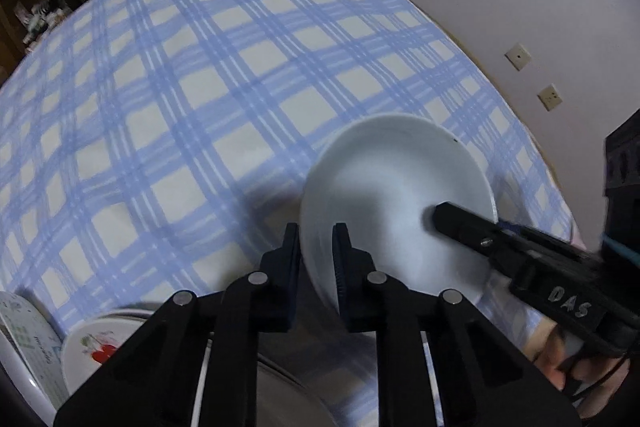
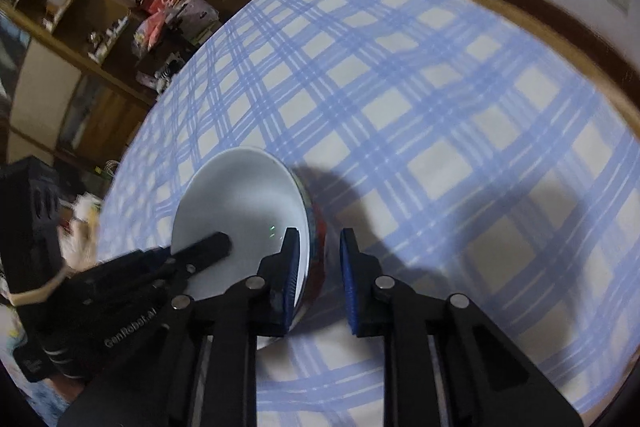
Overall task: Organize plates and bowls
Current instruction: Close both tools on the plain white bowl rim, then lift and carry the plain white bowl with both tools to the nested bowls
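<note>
seen from the left wrist, the glossy white ceramic bowl (image 1: pixel 396 203) sitting on the worktop (image 1: pixel 180 87) under a blue-and-white checked cloth, near the close right corner of the spread. left tool (image 1: pixel 316 247) straddling the bowl's near-left wall, one black finger outside and one inside, narrowed onto the rim with the pads seemingly pressing it. right tool (image 2: pixel 320 251) in its own view astride the opposite wall, blue-ribbed left pad inside the basin, right pad standing visibly off the bowl's painted red-and-blue outer side; gap to that outer pad plain, so contact there unclear and grip judged not yet sure. same white bowl (image 2: pixel 240 211) apparently resting on the cloth, not clearly lifted. off to the lower left in the left view, a white plate with a red cherry print (image 1: pixel 92 343) beside another patterned dish (image 1: pixel 24 339), likely the stack to join. risks from here, as judgement only: glazed wall slipping out of two thin pinches if raised before both tools bite; uneven lift tipping the bowl and rolling it toward the worktop's edge near the wall; squeezing opposite walls at a slant twisting the rim and chipping it; cloth dragging and bunching if the bowl is slid rather than raised; a swing toward the cherry plate clipping its edge, since it lies close under the left tool. motion blur softening the rim edges, so exact contact hard to confirm.
</note>
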`<state>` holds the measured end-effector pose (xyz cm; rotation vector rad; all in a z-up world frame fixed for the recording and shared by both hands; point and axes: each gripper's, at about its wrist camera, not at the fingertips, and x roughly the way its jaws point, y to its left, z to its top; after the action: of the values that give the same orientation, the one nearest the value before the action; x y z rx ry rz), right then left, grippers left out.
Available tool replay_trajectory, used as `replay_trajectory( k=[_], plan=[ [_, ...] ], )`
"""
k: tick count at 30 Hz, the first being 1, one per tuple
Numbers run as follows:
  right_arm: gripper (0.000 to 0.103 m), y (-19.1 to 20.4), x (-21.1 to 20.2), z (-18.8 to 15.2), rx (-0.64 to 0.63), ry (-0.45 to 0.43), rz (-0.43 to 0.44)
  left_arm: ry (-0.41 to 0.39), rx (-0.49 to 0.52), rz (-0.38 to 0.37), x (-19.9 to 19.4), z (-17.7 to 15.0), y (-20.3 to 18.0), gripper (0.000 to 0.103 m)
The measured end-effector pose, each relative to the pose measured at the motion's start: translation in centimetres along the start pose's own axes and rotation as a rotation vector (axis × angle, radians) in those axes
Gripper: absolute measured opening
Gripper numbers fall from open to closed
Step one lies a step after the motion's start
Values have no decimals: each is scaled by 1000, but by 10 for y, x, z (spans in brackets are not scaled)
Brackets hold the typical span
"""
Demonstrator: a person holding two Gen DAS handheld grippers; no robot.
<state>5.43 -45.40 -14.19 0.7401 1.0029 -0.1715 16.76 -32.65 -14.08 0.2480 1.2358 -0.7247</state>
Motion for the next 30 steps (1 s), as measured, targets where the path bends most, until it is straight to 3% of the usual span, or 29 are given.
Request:
replay_trajectory(
  k=[4, 13, 20, 30],
  plan=[
    [15, 6, -2, -4, -28, -19, -20, -18, 13, 46, 0, -2, -6, 14],
    [14, 17, -2, -3, -115, -53, -73, -28, 1, 73, -5, -2, -6, 12],
    [10, 22, -8, -9, -131, -76, -76, -50, -8, 67, -20, -4, -4, 12],
    [10, 48, -39, -18, -229, -187, -53, -104, -48, 79, -53, -20, 0, 12]
  ],
)
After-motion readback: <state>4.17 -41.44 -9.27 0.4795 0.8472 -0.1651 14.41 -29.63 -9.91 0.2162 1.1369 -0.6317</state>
